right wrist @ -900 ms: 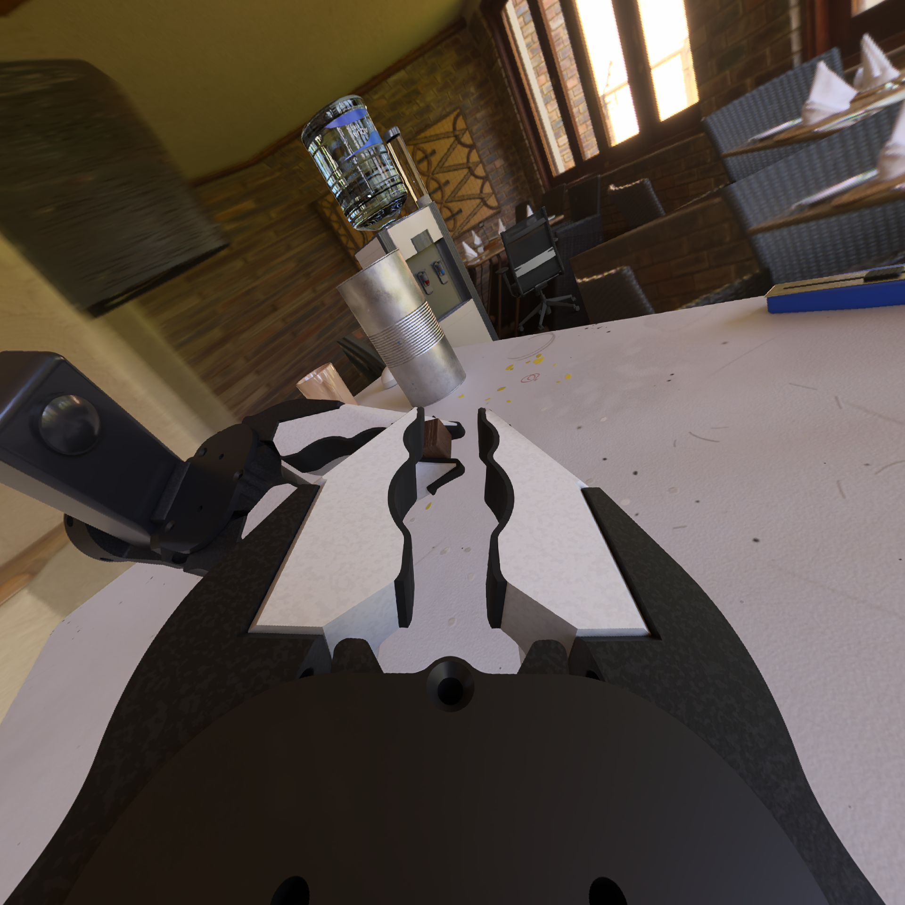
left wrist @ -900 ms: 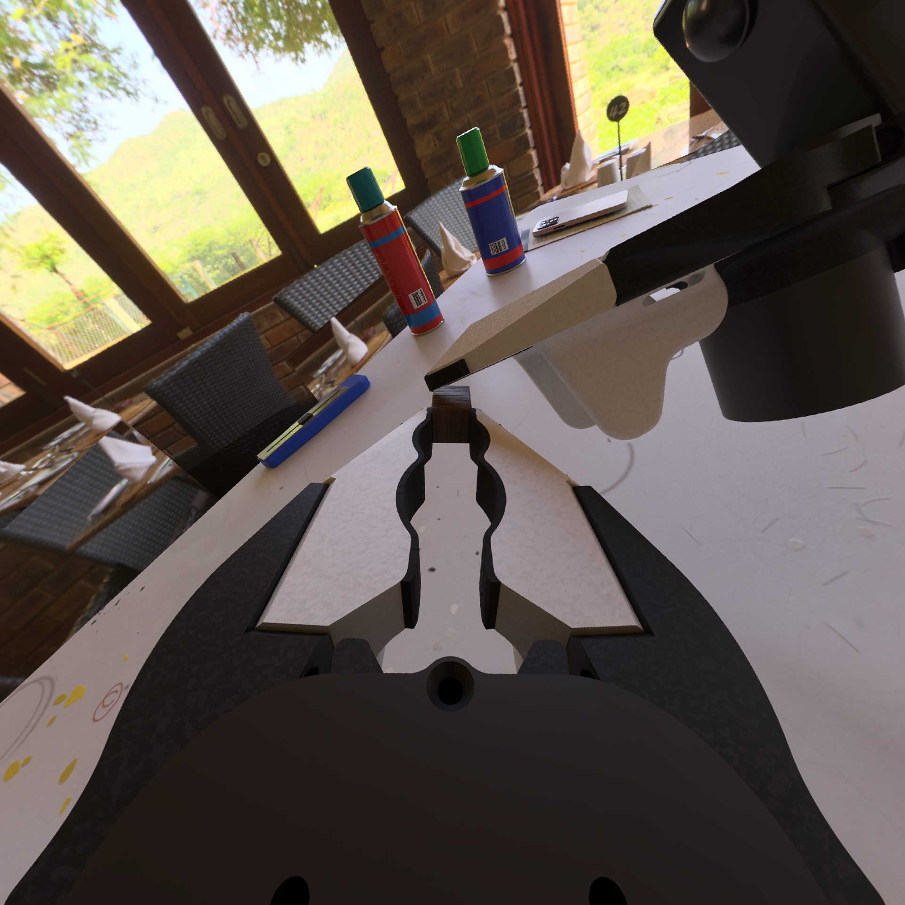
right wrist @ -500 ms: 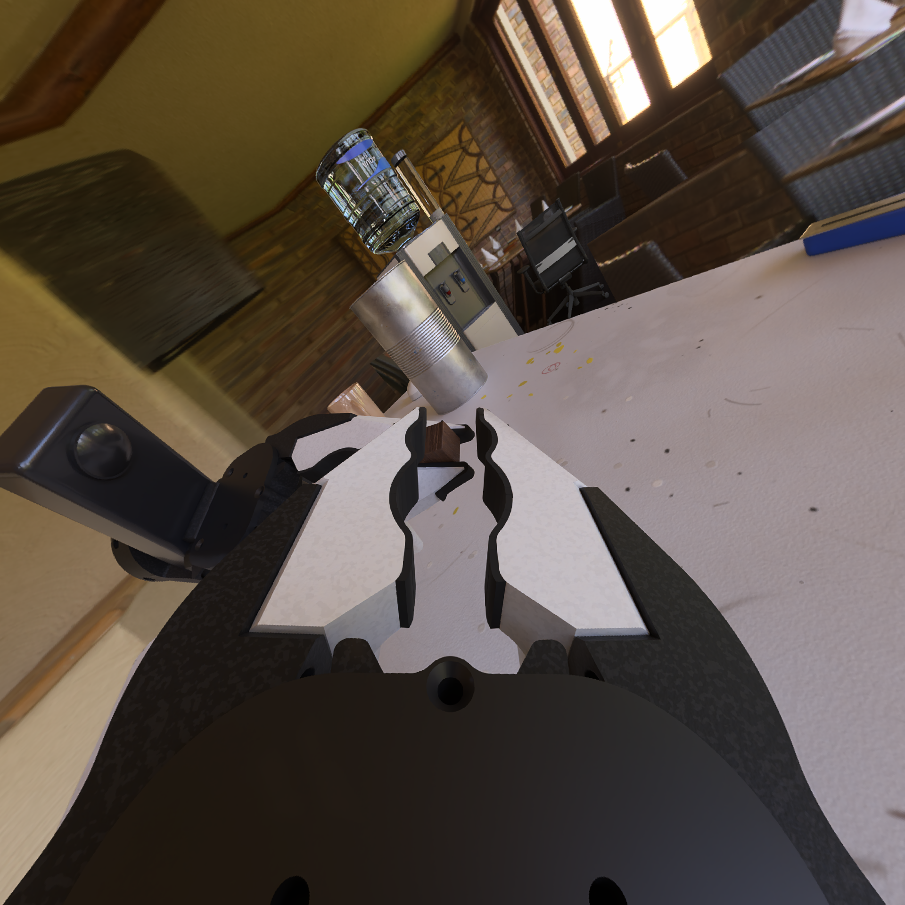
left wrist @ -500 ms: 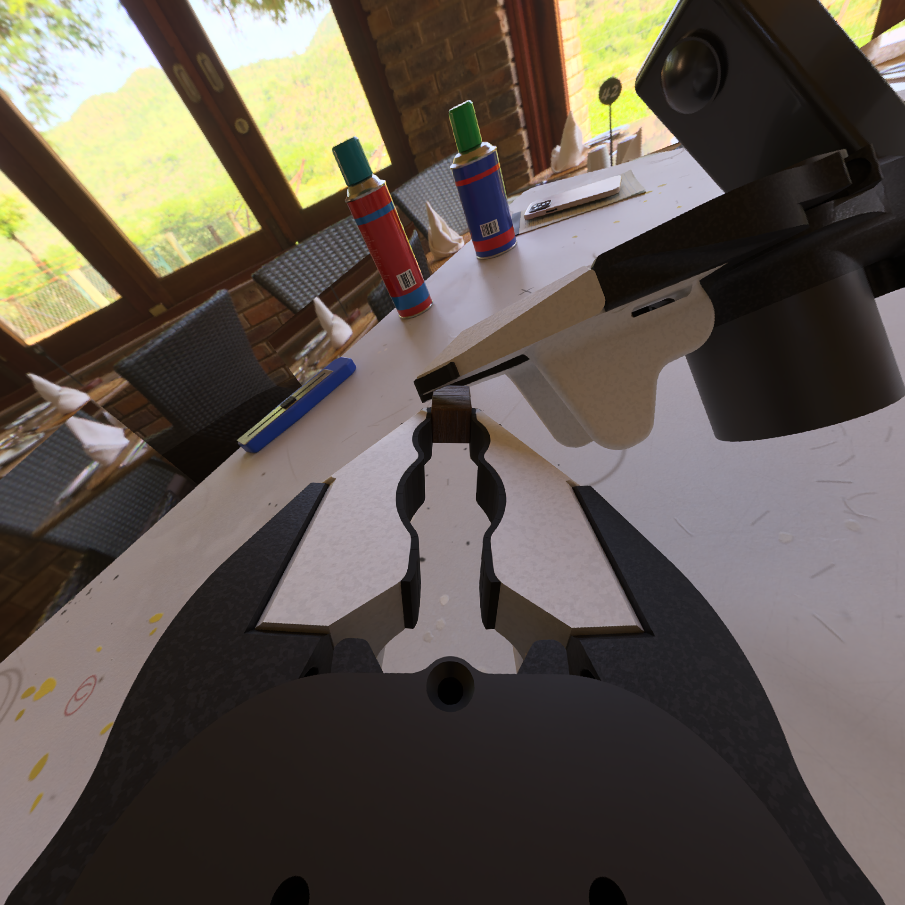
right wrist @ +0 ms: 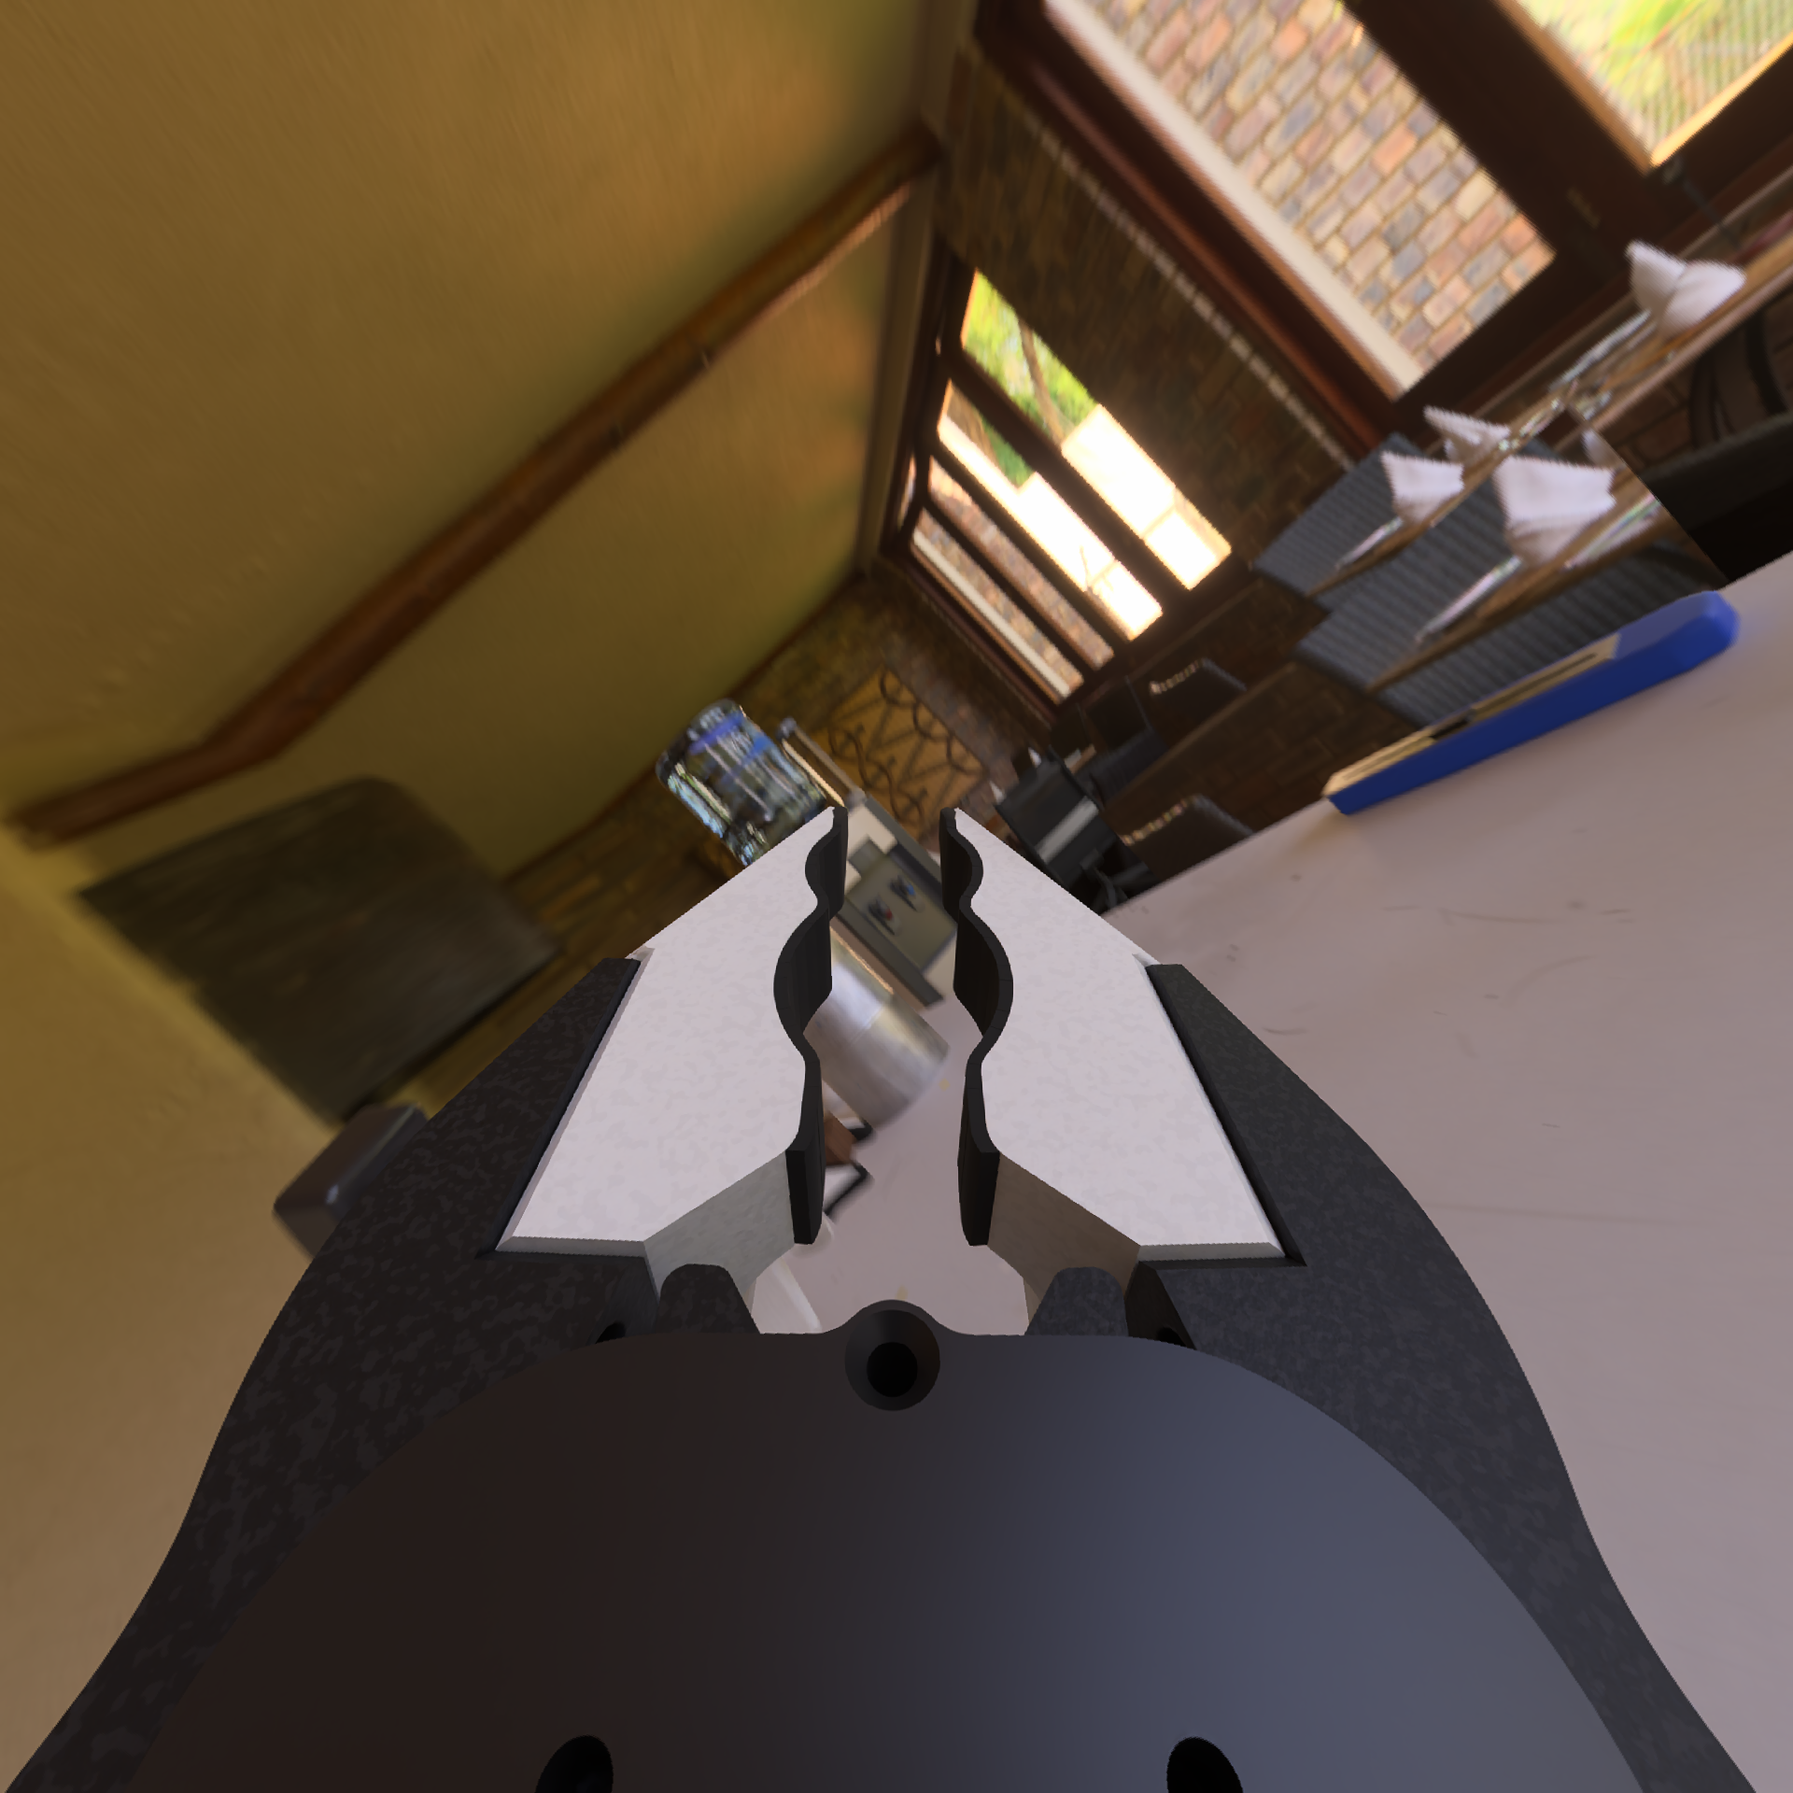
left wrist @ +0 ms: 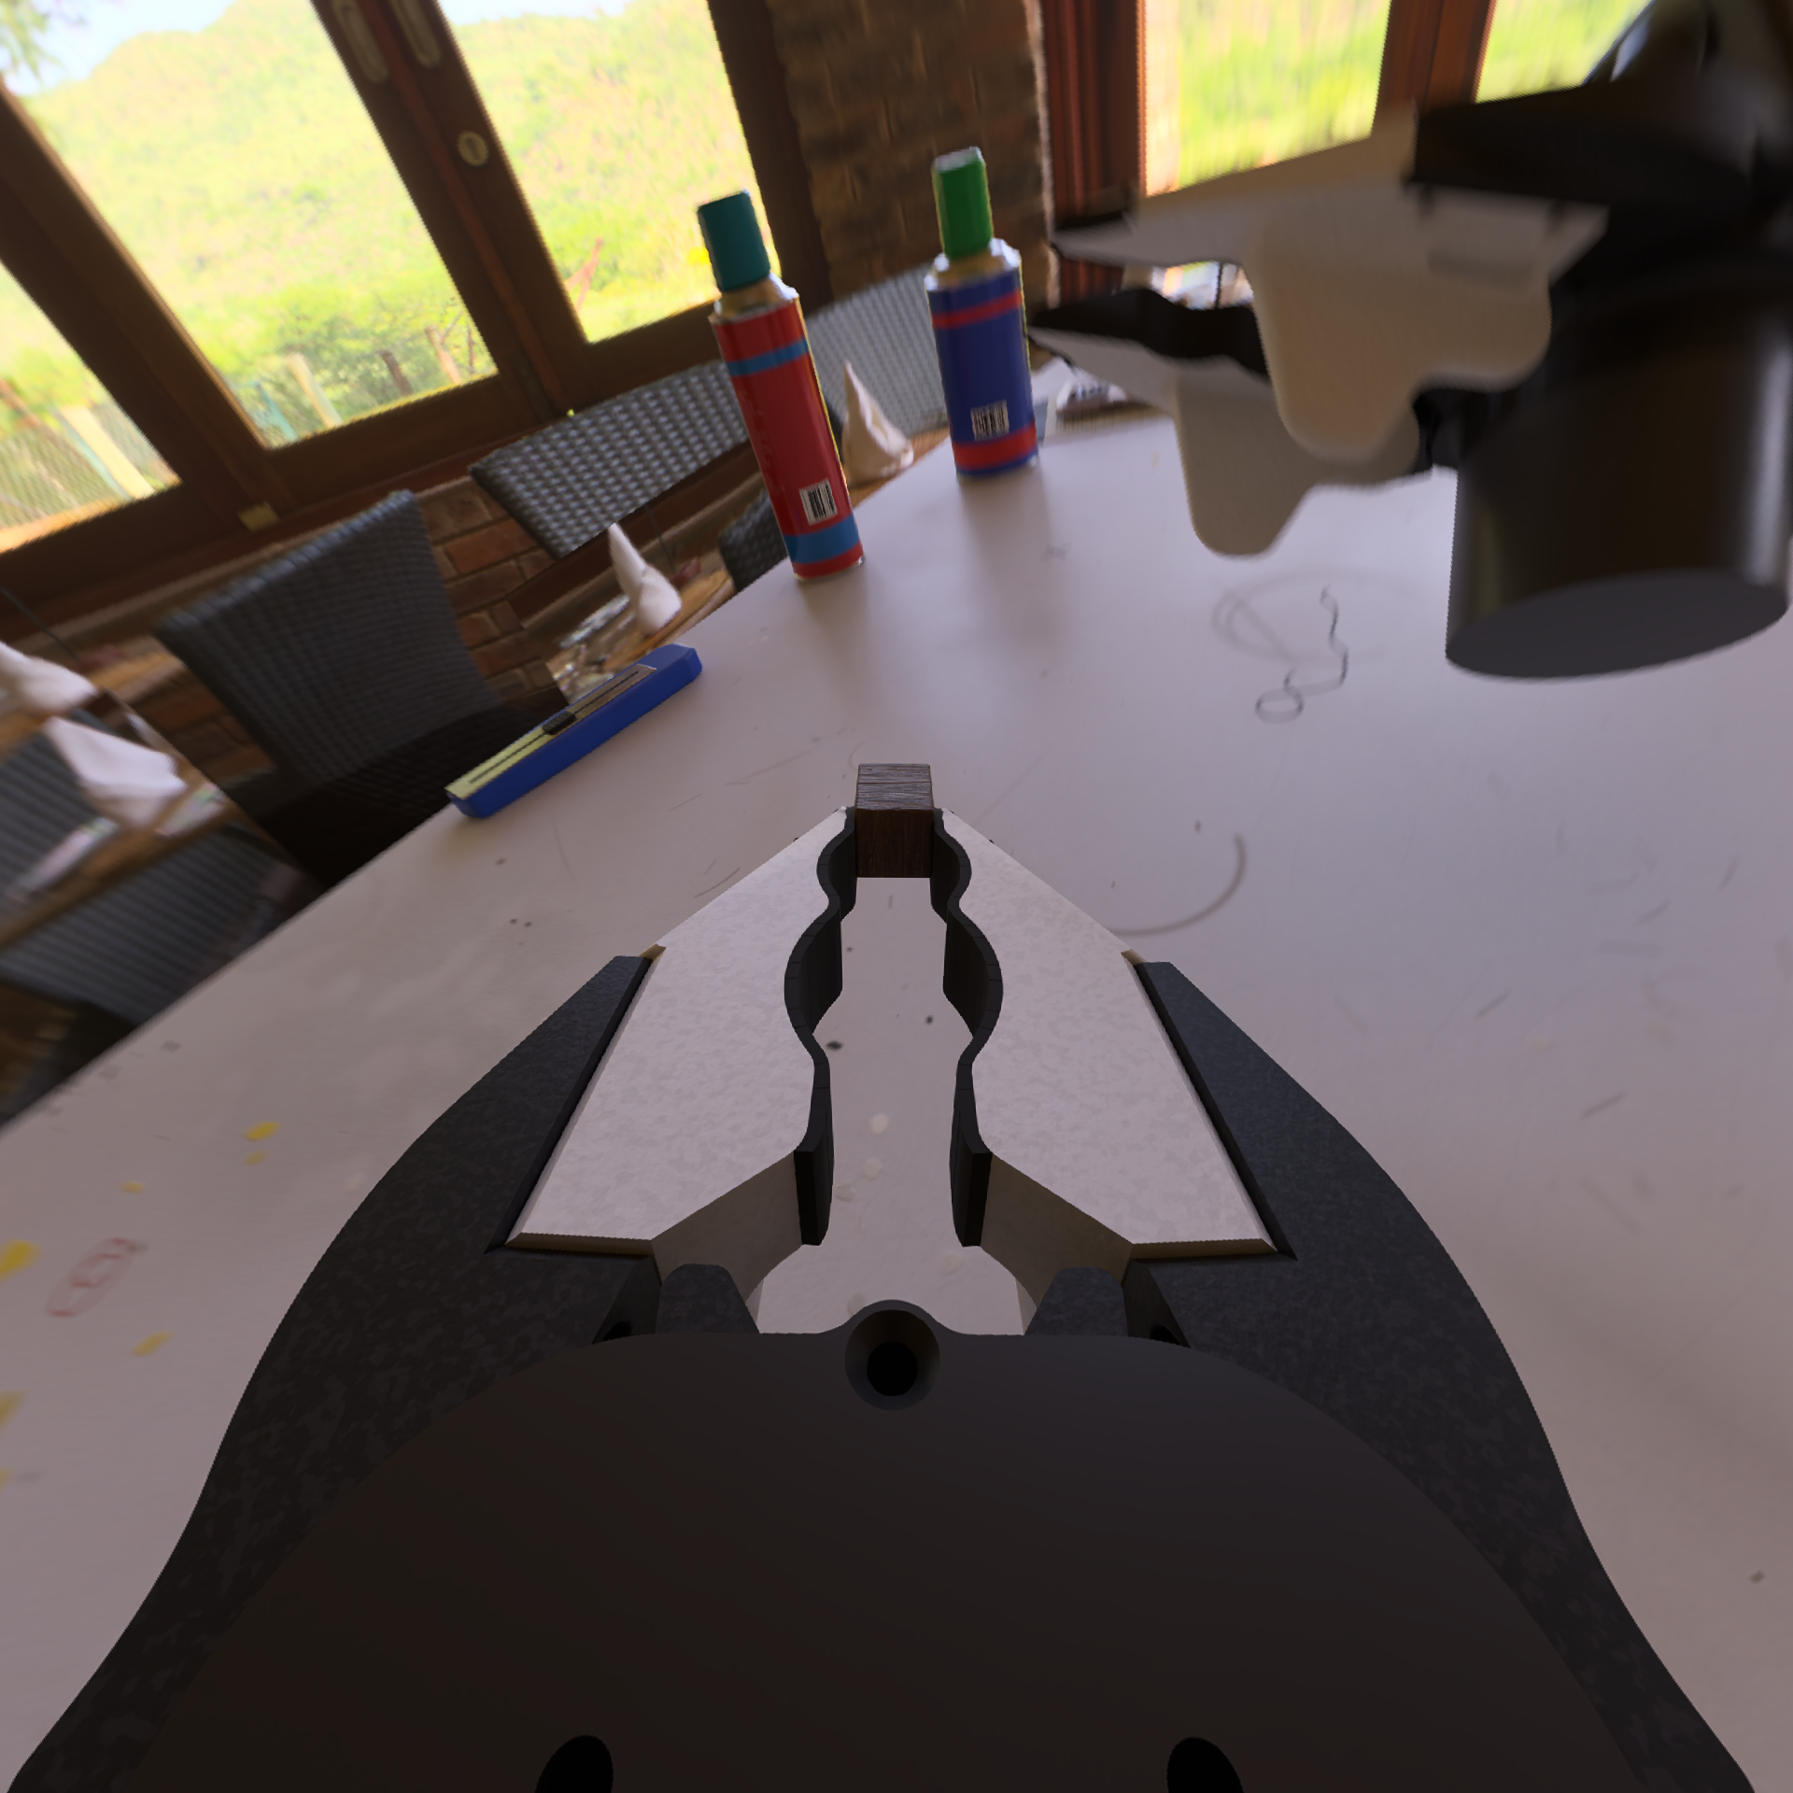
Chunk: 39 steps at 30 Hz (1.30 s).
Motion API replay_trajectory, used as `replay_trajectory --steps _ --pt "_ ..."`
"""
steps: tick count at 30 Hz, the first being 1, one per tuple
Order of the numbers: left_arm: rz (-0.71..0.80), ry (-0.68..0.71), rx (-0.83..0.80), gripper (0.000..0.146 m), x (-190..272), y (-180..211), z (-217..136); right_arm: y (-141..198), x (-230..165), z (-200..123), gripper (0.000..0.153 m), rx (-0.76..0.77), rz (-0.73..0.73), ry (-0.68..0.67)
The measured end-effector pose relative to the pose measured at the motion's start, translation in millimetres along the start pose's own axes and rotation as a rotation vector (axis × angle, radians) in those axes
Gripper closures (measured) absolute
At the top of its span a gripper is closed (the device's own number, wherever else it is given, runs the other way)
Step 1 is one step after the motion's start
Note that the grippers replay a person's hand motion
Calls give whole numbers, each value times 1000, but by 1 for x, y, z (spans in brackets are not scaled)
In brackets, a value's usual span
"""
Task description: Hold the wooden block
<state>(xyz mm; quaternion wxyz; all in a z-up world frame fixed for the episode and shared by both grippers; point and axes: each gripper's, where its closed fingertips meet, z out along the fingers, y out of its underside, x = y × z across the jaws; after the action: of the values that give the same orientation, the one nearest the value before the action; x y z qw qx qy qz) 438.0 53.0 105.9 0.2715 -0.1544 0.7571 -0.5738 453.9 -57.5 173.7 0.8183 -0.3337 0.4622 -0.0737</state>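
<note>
My left tongs [left wrist: 894,842] are clamped on the wooden block [left wrist: 894,821] right at the tips, block raised above the bench [left wrist: 1261,970], so the hold looks done. My right tongs [right wrist: 893,844] are apart, empty, tilted up toward the ceiling. Left: just keep the grip.
</note>
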Motion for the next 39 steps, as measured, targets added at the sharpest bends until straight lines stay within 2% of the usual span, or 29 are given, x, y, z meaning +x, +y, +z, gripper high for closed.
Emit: replay_trajectory --steps 2,4,7,13,16,20,23,26,30,33,36,39 --pt "-105 14 43 133 -6 -5 1 7 6 -3 134 -87 -81 30" --pt "-124 43 52 133 0 -10 6 23 -3 3 134 -137 -166 32" --pt "-39 41 11 133 4 -3 11 36 -11 12 133 -197 -218 11" --pt "-65 61 31 133 2 -3 10 51 -16 12 133 -267 -228 -28" --pt "-24 74 19 133 9 -1 11 59 -19 12 133 -299 -303 -7" --pt "108 52 -19 133 19 5 15 61 -39 3 133 -333 -437 11" --pt "159 55 -39 133 24 9 16 38 -62 -19 133 -359 -585 50" --pt "159 59 -36 132 25 7 15 -16 -80 -54 133 -372 -703 137" --pt "140 57 -16 132 24 3 12 -112 -69 -117 133 -418 -824 414" --pt "138 49 -4 132 23 0 11 -161 -45 -168 133 -533 -835 639" --pt "137 50 -8 132 23 1 12 -172 -13 -209 133 -695 -821 828" --pt "115 97 -21 133 30 4 14 -142 28 -241 133 -956 -721 928"
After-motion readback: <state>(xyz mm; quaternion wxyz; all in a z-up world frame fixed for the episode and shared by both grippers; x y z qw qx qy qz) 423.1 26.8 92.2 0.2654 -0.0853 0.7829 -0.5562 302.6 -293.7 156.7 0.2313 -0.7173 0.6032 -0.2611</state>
